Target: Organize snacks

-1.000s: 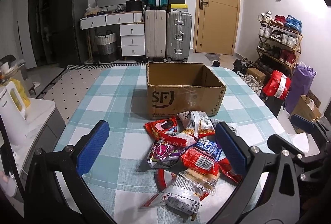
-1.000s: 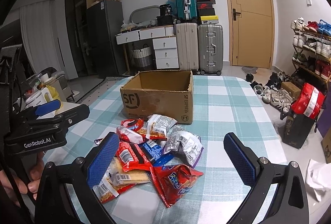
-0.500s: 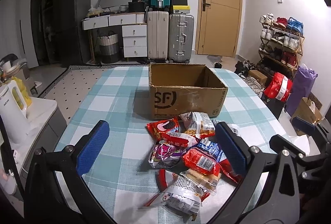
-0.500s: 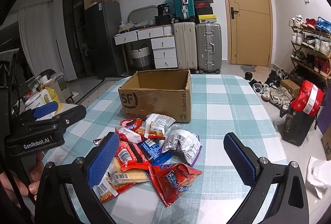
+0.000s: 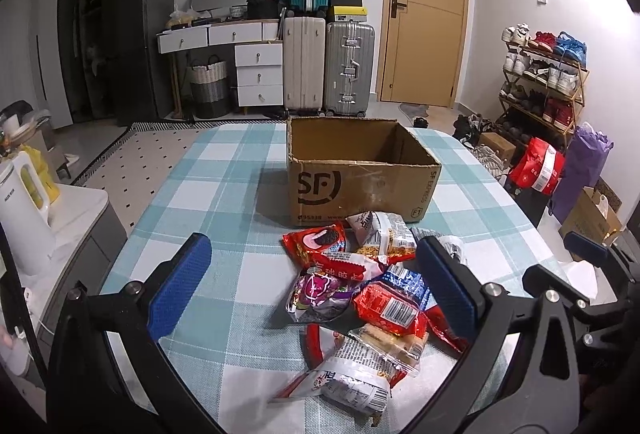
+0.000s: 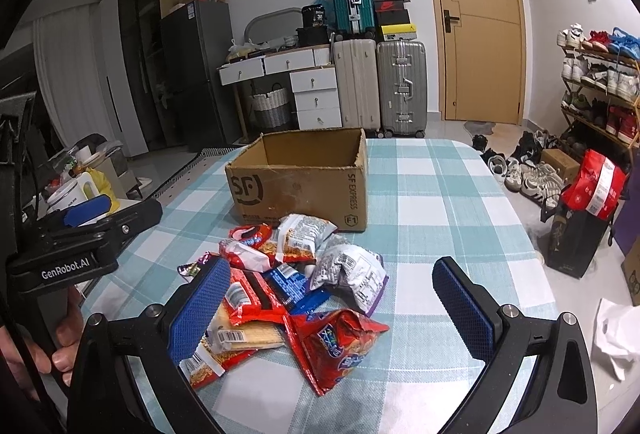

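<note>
Centrally, the snack packets point(image 5: 360, 286) lie heaped on the checked worktop point(image 5: 224, 193), just before the open cardboard box point(image 5: 360, 173). Left hand-held gripper point(image 5: 316, 286) and right hand-held gripper point(image 6: 332, 298) both gape wide, empty, above the heap.

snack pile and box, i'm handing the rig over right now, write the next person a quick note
Left tongs: open, empty, hovering over the near side of the snack pile.
Right tongs: open, empty, hovering over the same pile.
Snack packets all lie in a loose heap on the checked tablecloth, just in front of the SF cardboard box.
The box is open at the top; the part of its inside that shows holds no packet.
Done: nothing packed that can be seen.
Left: pick up each packet and put it in the box.
</note>
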{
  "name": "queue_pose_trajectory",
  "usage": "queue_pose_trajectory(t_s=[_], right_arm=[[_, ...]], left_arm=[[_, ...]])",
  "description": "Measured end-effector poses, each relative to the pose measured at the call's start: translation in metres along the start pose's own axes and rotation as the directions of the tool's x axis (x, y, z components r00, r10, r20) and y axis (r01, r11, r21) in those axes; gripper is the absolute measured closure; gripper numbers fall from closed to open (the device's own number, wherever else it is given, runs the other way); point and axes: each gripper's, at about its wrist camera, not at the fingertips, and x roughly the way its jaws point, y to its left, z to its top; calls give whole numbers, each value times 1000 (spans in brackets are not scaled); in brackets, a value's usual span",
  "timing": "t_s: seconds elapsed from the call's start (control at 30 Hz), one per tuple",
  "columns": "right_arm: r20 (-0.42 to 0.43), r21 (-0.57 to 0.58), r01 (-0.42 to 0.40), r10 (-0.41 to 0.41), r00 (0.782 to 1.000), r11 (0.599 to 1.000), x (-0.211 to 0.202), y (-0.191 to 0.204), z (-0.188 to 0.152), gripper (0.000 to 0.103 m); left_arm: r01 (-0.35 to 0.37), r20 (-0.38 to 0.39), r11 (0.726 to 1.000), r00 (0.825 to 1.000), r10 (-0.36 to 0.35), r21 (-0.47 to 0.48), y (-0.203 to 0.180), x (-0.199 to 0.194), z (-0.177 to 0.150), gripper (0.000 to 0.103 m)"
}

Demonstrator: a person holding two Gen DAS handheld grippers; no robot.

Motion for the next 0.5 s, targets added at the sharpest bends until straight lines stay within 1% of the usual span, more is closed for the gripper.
queue_pose_trajectory(t_s=[0.23, 0.5], right_arm=[[-25, 15, -23, 24, 999, 1000, 5, -8, -13, 0], [-95, 52, -37, 42, 995, 998, 24, -19, -33, 0]], left_arm=[[9, -17, 1000, 1000, -9, -2, 2, 8, -5, 1], [6, -39, 1000, 999, -6, -1, 4, 20, -15, 1]])
